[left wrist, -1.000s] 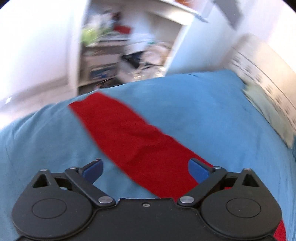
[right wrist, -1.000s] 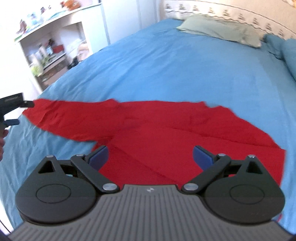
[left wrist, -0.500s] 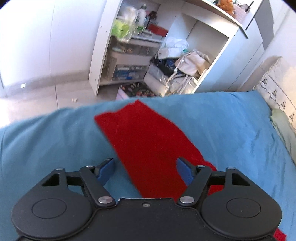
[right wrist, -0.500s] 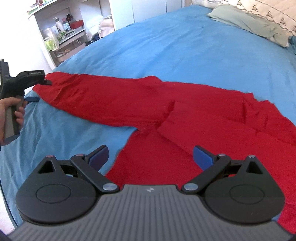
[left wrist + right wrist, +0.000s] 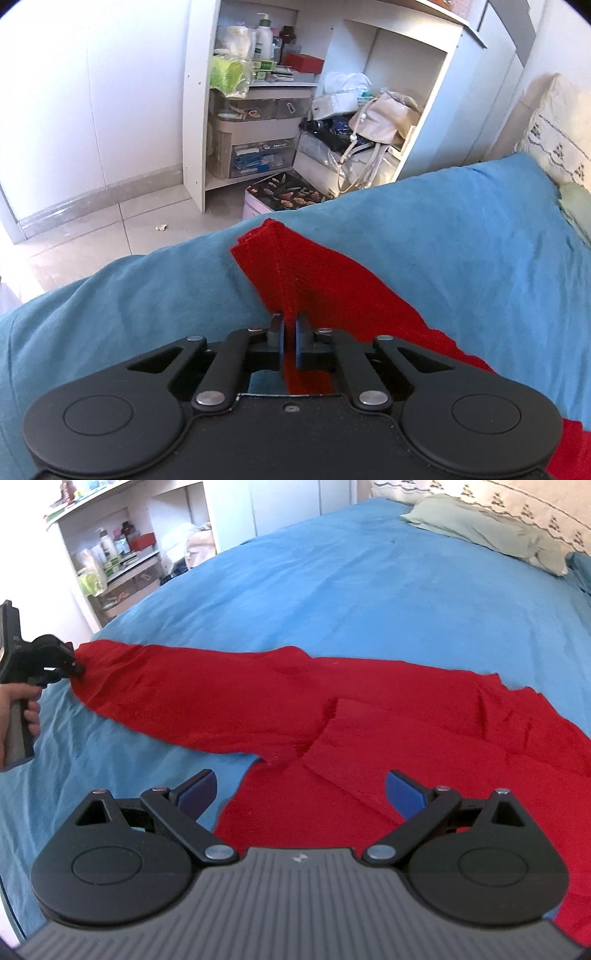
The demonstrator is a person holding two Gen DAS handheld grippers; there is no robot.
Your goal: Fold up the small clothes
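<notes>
Left gripper [image 5: 290, 325] pinching red garment [image 5: 317, 273] sleeve, frame centre; right gripper [image 5: 301, 788] hovering, jaws apart, over garment body.

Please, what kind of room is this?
Most likely a bedroom at home: a bed under a blue cover, a pillow at its head, and a white shelf unit crowded with bottles and boxes.

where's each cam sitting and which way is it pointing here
Left wrist: on the left gripper, angled down across the blue bed toward a cluttered white shelf unit; its jaws, just closed, pinch the red garment's sleeve.
Right wrist: on the right gripper, angled down along the bed toward a green pillow; its jaws stand open, and a hand holds the left gripper at left.
Shared: garment, bed, shelves, left gripper.
</notes>
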